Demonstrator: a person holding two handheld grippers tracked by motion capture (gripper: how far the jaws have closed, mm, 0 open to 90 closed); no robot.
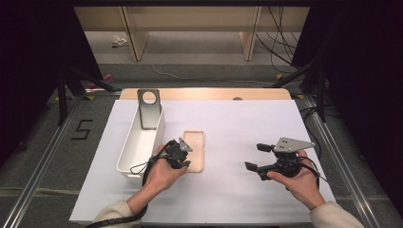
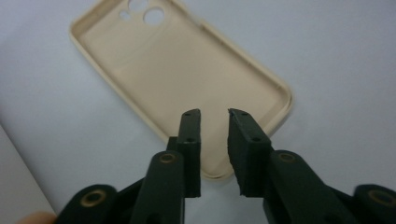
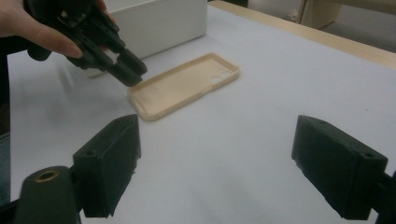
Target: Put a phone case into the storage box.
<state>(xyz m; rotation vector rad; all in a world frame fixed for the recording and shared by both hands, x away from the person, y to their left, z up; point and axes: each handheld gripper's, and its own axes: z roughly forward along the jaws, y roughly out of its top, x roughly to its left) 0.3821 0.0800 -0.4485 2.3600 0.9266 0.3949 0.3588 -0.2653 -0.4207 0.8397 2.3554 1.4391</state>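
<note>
Left gripper (image 2: 214, 114) over the case's (image 1: 194, 151) near end, fingers slightly apart, nothing clamped. Right gripper (image 1: 254, 156) wide open, idle. Next: pinch the case's rim.

The phone case (image 2: 187, 79) looks like matt beige, smooth, probably soft plastic. The worktop (image 1: 237, 123) is matt white, the bin (image 1: 138, 142) glossy plastic.
</note>
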